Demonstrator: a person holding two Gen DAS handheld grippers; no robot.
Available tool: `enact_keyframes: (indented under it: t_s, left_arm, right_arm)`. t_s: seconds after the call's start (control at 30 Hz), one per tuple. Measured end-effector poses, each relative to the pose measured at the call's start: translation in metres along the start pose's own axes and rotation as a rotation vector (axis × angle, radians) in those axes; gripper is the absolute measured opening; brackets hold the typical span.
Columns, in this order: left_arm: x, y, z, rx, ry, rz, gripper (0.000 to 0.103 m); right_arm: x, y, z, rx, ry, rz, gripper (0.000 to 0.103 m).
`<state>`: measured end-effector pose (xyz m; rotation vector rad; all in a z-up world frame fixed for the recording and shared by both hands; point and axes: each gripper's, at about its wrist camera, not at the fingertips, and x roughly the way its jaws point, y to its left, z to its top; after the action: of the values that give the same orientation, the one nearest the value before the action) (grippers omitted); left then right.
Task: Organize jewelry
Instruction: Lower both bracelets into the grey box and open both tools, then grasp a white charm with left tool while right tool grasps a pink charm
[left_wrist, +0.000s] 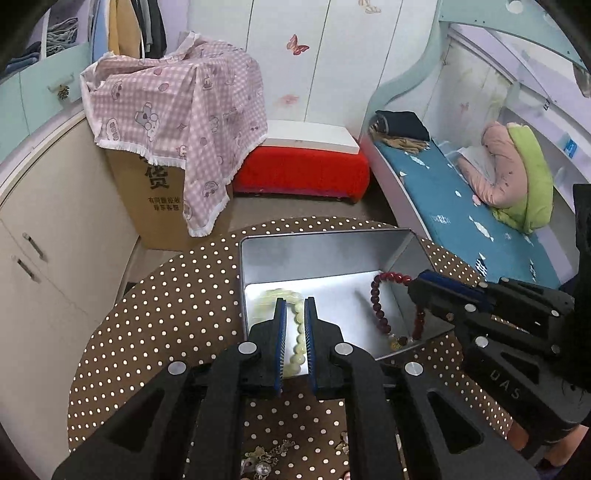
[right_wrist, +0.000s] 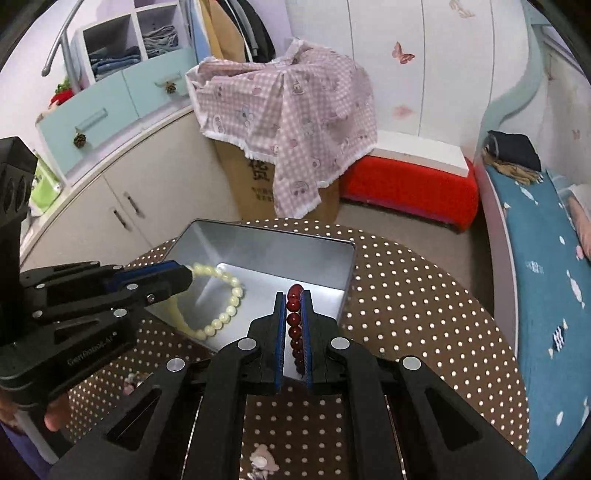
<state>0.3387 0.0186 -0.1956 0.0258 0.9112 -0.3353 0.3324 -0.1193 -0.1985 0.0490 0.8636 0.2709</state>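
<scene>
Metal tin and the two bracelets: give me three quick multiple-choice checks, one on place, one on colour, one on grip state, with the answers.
1. Where does the metal tin stand?
A. on the dotted round table
B. on the bed
C. on the red stool

2. What colour are the beads between the right gripper's fingers?
A. pale green
B. dark red
C. black

3. What is the left gripper doing?
A. hanging open over bare cloth
B. shut on the pale green bracelet
C. gripping the tin's rim

Answers:
1 A, the brown dotted table shows all round the tin.
2 B, the dark red bracelet runs between its blue pads.
3 B, the pale green bracelet sits pinched between its fingers over the tin.
</scene>
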Motion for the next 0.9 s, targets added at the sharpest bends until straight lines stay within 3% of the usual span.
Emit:
enact_keyframes:
  t_s: [0.1, 0.17, 0.2, 0.23, 0.3, 0.33, 0.4, 0.53, 0.7, 0.9]
  left_arm:
    - [-0.005, 0.0, -0.002, 0.0, -0.011, 0.024, 0.033]
    - [-0.012, -0.001, -0.004, -0.006, -0.023, 0.011, 0.037]
    - [-0.018, -0.001, -0.004, -0.008, -0.035, 0.017, 0.042]
    - [-0.025, -0.001, -0.005, -0.01, -0.049, 0.033, 0.046]
    - [-0.042, -0.001, -0.007, -0.006, -0.089, 0.055, 0.052]
    - [-0.051, 0.0, -0.008, -0.01, -0.106, 0.06, 0.054]
    - [-0.073, 0.004, -0.013, -0.042, -0.16, 0.073, 0.067]
    - [-0.109, 0.007, -0.036, -0.061, -0.238, 0.152, 0.07]
    - [-0.124, 0.008, -0.074, -0.077, -0.262, 0.229, 0.07]
    - [-0.115, 0.006, -0.117, -0.114, -0.218, 0.195, 0.07]
  right_arm:
    - [-0.007, -0.004, -0.004, 0.007, -0.006, 0.002, 0.011]
    - [-0.016, -0.005, -0.005, 0.004, -0.016, -0.009, 0.015]
    - [-0.021, -0.005, -0.005, 0.005, -0.024, -0.01, 0.019]
    - [-0.028, -0.005, -0.006, 0.006, -0.039, -0.017, 0.033]
    - [-0.045, -0.003, -0.005, -0.004, -0.074, -0.037, 0.052]
    - [-0.058, -0.001, -0.007, -0.019, -0.101, -0.047, 0.052]
    - [-0.075, 0.0, -0.009, -0.015, -0.119, -0.042, 0.052]
    - [-0.103, 0.007, -0.019, -0.039, -0.155, -0.049, 0.056]
    - [-0.122, 0.011, -0.048, -0.047, -0.151, -0.047, 0.058]
    - [-0.118, 0.008, -0.088, -0.038, -0.097, -0.058, 0.058]
